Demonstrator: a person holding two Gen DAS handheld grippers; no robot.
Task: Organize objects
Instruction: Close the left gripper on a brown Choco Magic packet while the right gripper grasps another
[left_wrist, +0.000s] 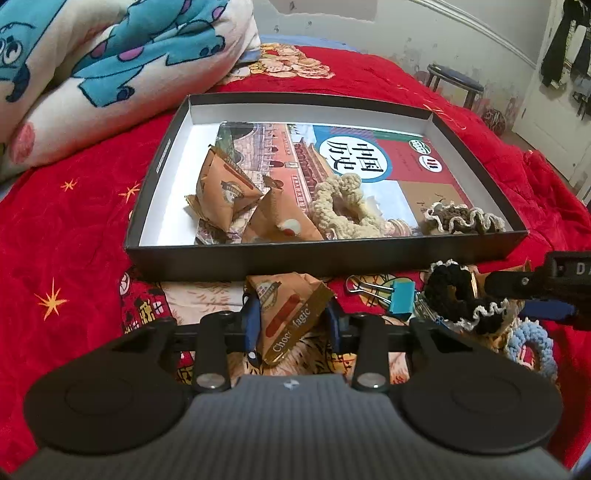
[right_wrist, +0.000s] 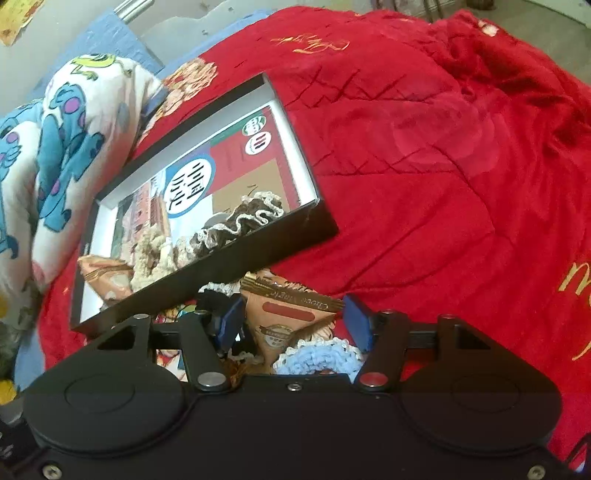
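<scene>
Foil-paper snack packet (left_wrist: 291, 314) pinched by left gripper (left_wrist: 291, 325), just outside black box (left_wrist: 317, 254); right gripper (right_wrist: 295, 325) straddles another packet (right_wrist: 291, 314), contact unclear. Risk: crushing, slipping.

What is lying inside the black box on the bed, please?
Inside the black box a history book lies flat, with two snack packets, a cream scrunchie and a brown scrunchie on it. Anything beneath the book is hidden.
</scene>
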